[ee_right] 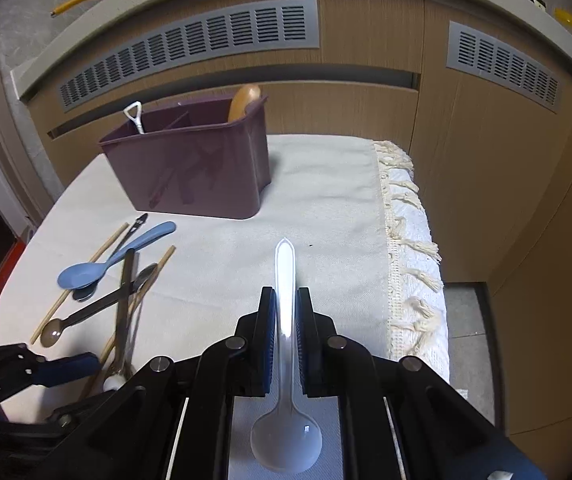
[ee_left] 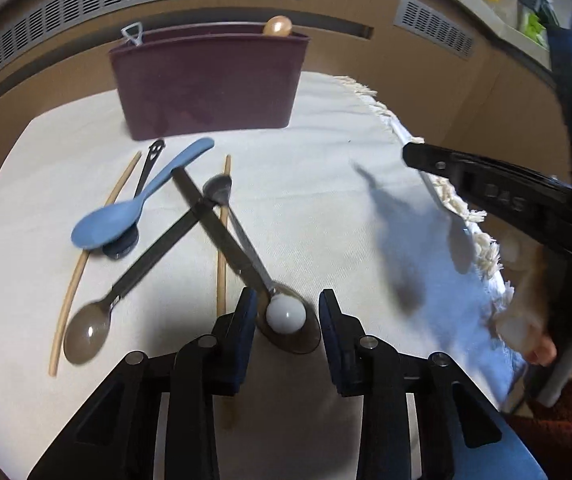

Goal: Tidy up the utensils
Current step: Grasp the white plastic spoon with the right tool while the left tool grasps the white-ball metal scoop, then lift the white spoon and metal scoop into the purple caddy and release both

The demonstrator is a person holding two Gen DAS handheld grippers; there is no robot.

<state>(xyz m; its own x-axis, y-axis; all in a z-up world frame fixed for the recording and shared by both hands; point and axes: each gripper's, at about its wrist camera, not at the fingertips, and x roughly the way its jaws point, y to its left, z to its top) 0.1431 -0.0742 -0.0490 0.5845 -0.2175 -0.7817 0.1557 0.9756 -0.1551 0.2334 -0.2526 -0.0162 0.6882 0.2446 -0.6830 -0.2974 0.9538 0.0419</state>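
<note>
A dark purple caddy (ee_left: 210,80) (ee_right: 194,168) stands at the back of the cloth-covered table; a white handle (ee_right: 134,116) and a wooden spoon bowl (ee_right: 244,100) stick out of it. Loose utensils lie in a heap on the left: a blue spoon (ee_left: 126,212) (ee_right: 98,264), brown spoons (ee_left: 86,334), chopsticks (ee_left: 222,240) and a metal spoon (ee_left: 218,190). My left gripper (ee_left: 287,312) is open, its fingers on either side of a white ball-ended utensil (ee_left: 286,314) lying over a brown spoon bowl. My right gripper (ee_right: 286,320) is shut on a clear plastic spoon (ee_right: 286,360), handle pointing forward.
The cream tablecloth (ee_right: 325,200) has a fringed edge (ee_right: 405,248) on the right, where the table ends. A wooden cabinet wall with grey vents (ee_right: 190,44) stands behind the table. The right gripper's arm (ee_left: 505,196) shows at the right of the left wrist view.
</note>
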